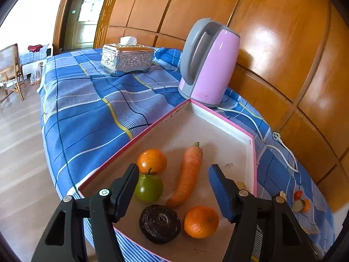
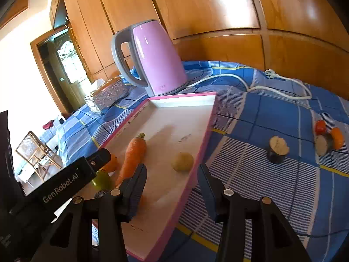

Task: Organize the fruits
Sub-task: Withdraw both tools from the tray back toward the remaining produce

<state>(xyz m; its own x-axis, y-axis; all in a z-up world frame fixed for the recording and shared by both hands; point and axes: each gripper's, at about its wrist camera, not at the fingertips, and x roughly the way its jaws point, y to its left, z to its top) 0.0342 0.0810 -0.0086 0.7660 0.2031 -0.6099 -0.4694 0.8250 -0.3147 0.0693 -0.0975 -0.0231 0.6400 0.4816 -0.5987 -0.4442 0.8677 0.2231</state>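
Pink-edged and white inside, the tray (image 1: 229,126) lies on a blue checked cloth (image 1: 87,109) covering the surface, and fills the lower middle of the left wrist view. In it lie a carrot (image 1: 187,174) at the centre, an orange (image 1: 152,160) to its left touching a green tomato (image 1: 149,188) just below it, a dark wrinkled round fruit (image 1: 160,223) at the bottom, and a second orange (image 1: 200,221) beside that on the right. The left tongs (image 1: 174,194) hang released over this group, their pads apart with nothing pressed between them.

In the right wrist view, the right tongs (image 2: 172,187) are also released, straddling the tray's right edge. A small yellowish round fruit (image 2: 182,161) lies in the tray just above them, untouched. At the right of that frame, out on the cloth, rest a cut dark-skinned piece (image 2: 278,149) and, further right, a small cluster of a red fruit (image 2: 320,126), an orange piece (image 2: 337,138) and another cut piece (image 2: 322,145).

A pink kettle (image 1: 209,65) stands behind the tray's far corner, its white cord (image 2: 250,80) trailing across the cloth. A silver tissue box (image 1: 127,59) sits in the upper left.
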